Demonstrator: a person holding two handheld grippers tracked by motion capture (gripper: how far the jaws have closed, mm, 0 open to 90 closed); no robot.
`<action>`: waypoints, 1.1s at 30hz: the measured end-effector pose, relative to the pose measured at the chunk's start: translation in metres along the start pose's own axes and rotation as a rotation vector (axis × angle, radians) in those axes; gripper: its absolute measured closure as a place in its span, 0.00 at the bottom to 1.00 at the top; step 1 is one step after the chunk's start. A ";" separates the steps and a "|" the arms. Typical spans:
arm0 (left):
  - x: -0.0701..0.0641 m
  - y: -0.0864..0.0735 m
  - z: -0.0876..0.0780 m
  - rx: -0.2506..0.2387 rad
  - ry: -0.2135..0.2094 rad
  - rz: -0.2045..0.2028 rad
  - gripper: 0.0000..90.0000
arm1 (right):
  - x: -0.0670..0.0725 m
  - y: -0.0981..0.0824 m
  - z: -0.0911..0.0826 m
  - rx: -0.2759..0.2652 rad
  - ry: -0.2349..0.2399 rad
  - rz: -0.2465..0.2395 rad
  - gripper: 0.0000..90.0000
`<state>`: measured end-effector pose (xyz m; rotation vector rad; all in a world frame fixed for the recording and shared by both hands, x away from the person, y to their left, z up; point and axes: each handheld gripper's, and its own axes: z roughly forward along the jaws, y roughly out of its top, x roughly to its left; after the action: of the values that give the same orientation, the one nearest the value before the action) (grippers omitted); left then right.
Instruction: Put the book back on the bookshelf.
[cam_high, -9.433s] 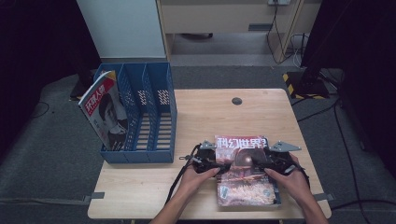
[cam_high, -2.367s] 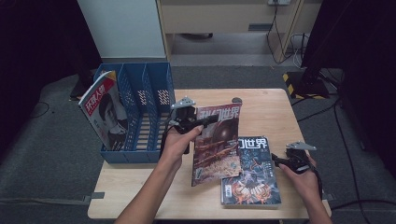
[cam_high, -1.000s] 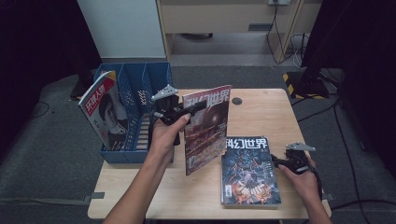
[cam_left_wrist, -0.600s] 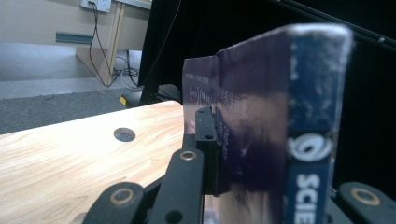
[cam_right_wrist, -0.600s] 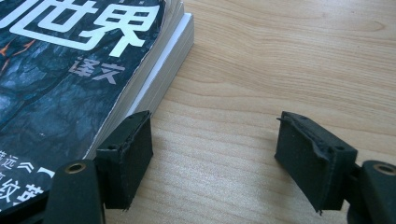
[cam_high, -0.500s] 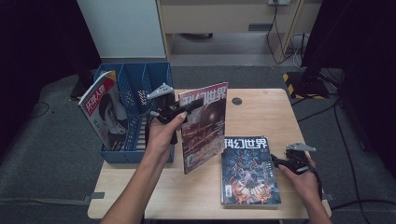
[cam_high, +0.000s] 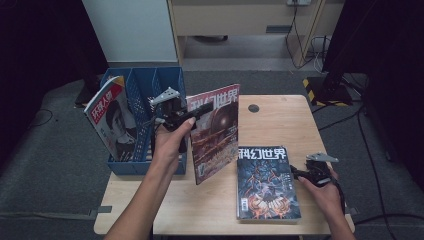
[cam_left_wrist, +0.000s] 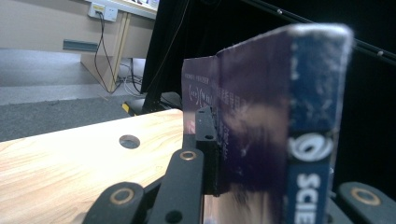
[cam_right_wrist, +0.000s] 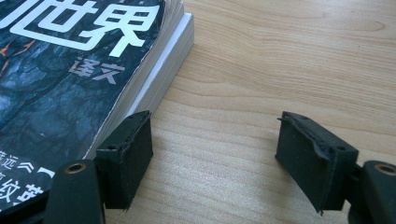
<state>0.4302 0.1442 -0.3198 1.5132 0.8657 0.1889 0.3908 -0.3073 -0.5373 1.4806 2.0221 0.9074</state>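
Now we are gripping the upright magazine (cam_high: 215, 132) in our left gripper (cam_high: 192, 114), its long axis vertical; the blue file rack (cam_high: 172, 80) is sitting just left of it, our right gripper (cam_high: 295, 172) open beside the stack (cam_high: 267, 182).

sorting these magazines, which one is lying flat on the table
The dark blue magazine near the right tool lies flat on the table. The red-covered one is held upright by the left tool, and another leans in the blue rack.

The pale rectangular wooden table (cam_high: 280, 125) shows smooth, matt grain. The upright red paper magazine (cam_high: 216, 132) has a glossy cover, as does the flat dark-blue one (cam_high: 265, 182). At nine o'clock, the blue slotted plastic file rack (cam_high: 145, 92) looks matt.
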 end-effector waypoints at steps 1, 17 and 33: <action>0.000 0.000 -0.001 -0.003 0.001 0.000 0.93 | 0.000 0.000 0.000 -0.001 0.000 0.000 0.30; 0.007 0.006 -0.015 -0.024 0.032 0.008 0.93 | 0.000 0.000 0.000 -0.002 -0.002 0.000 0.30; 0.016 0.007 -0.029 -0.030 0.061 0.018 0.93 | 0.000 0.000 0.000 -0.003 -0.002 -0.001 0.30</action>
<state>0.4273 0.1773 -0.3146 1.4938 0.8941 0.2620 0.3910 -0.3073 -0.5374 1.4786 2.0195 0.9078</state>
